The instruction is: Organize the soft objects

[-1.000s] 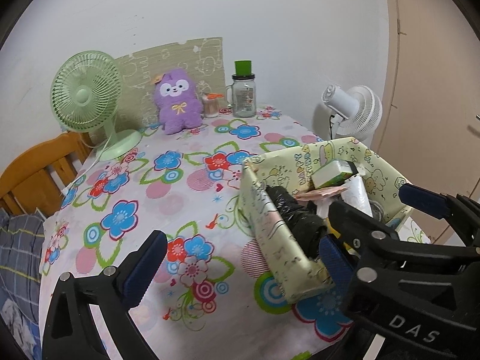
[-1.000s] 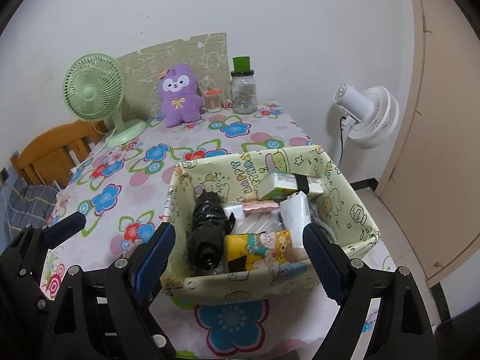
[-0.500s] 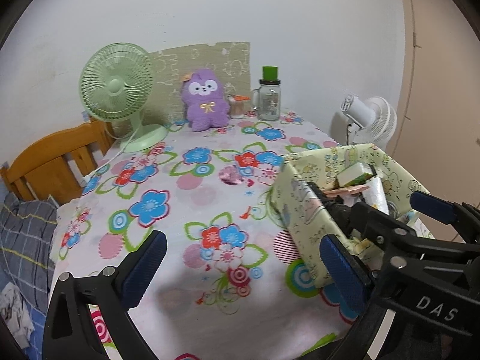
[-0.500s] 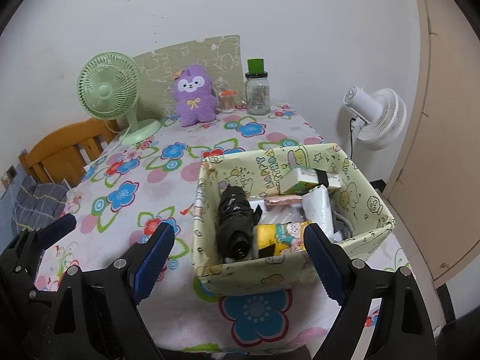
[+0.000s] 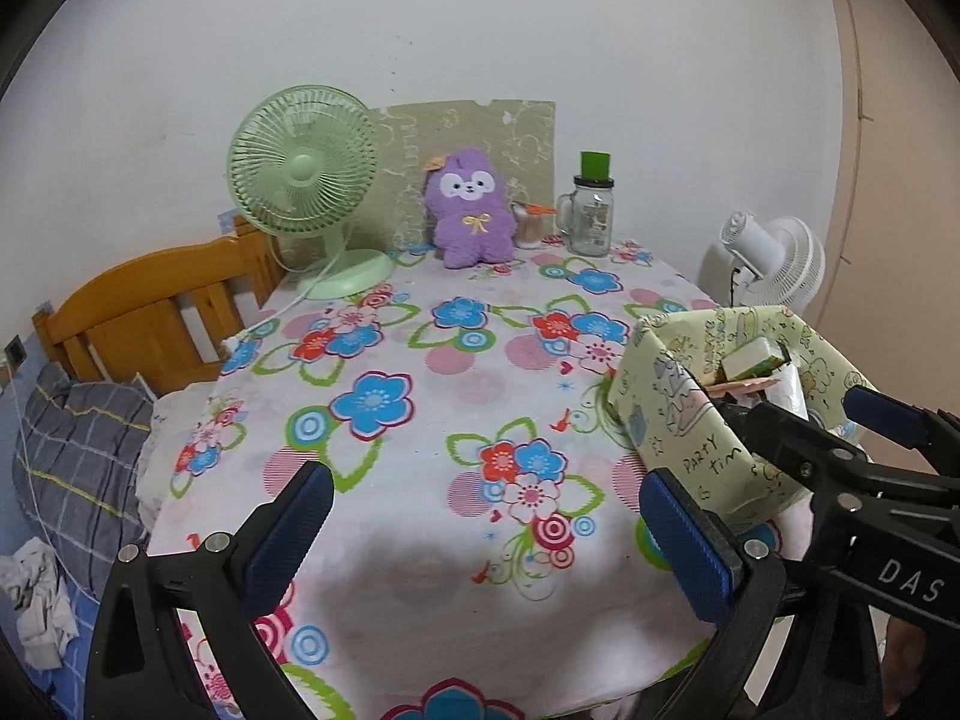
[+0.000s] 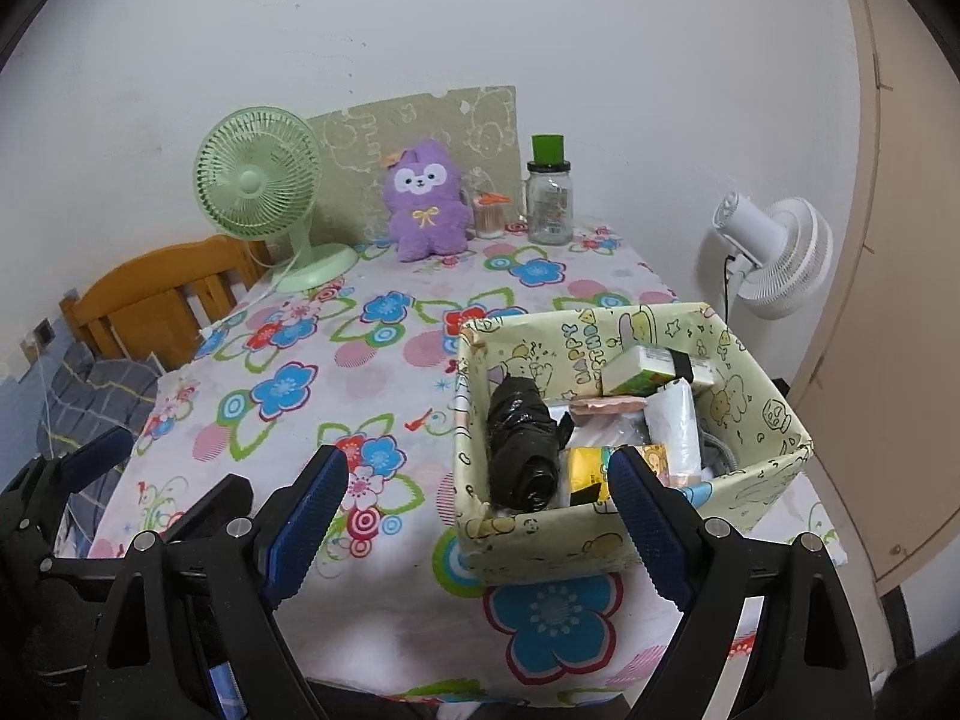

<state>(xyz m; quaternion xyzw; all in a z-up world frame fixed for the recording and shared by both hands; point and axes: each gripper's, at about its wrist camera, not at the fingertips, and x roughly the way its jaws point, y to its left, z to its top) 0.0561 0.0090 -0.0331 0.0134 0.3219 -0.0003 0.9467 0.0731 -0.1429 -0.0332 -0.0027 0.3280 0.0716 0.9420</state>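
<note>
- Left wrist view: the left gripper [image 5: 480,531] hangs over the near edge of the flowered tablecloth [image 5: 420,420], its blue pads spread wide with only cloth between them.
- The right gripper [image 6: 480,510] is just as wide apart and empty; its right finger overlaps the near wall of the paper-covered box [image 6: 774,426] in the right wrist view, but I cannot tell whether it touches.
- The one plainly soft thing out on the table is the purple plush toy [image 5: 474,210]. It sits upright at the far edge against a patterned board, between the green fan [image 5: 303,180] and the glass jar [image 5: 591,213], with a small toothpick holder [image 5: 528,225] just beside it.
- The box, at the right side of the table, already holds a rolled black bag [image 6: 519,444], a green-and-white carton [image 6: 654,369] and some packets. There looks to be little spare room in it.
- I would expect the plush to be light and squashy, giving under the pads rather than slipping. The round body below the face seems the best hold; an ear or arm would let it dangle.
- Both neighbours stand close, so a wide approach could knock the jar or the holder.
</note>
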